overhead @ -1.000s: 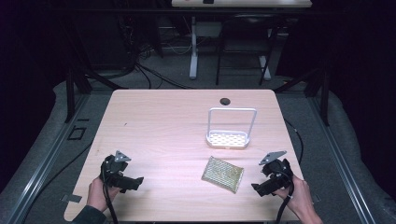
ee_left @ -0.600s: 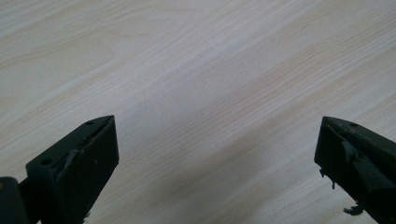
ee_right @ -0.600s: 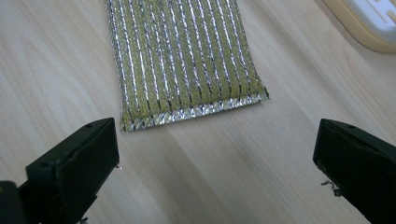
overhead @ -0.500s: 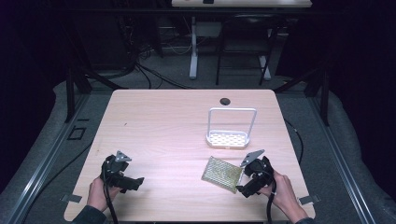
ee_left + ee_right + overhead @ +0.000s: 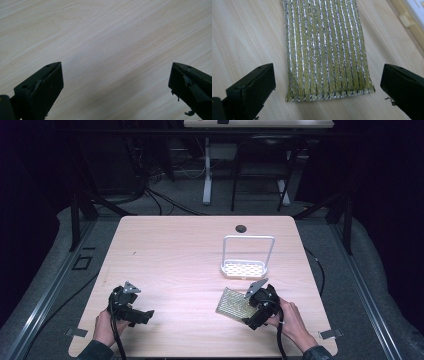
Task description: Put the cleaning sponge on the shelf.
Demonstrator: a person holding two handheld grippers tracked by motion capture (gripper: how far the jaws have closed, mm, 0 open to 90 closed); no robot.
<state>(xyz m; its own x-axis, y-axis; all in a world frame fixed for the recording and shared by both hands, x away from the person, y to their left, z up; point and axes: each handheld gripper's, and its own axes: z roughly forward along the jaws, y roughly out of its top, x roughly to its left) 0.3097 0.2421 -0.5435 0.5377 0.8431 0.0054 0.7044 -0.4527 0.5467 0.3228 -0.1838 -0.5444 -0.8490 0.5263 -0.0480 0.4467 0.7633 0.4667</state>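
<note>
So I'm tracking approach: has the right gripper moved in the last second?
Yes. The right gripper moved left, from the table's right edge onto the sponge.

The flat rectangular scouring pad (image 5: 325, 50) is olive-yellow, ruled lengthwise with glittering silver threads and edged with a silver-and-black stitched hem at its near end. The small perforated plastic rack with a wire-frame handle (image 5: 245, 266) is white, its base dotted with tiny holes. The pale wooden table (image 5: 105, 40) shows light beige with fine, faintly darker grain streaks. The right gripper (image 5: 327, 95) and the left gripper (image 5: 116, 92) both have matte black jaws.
</note>
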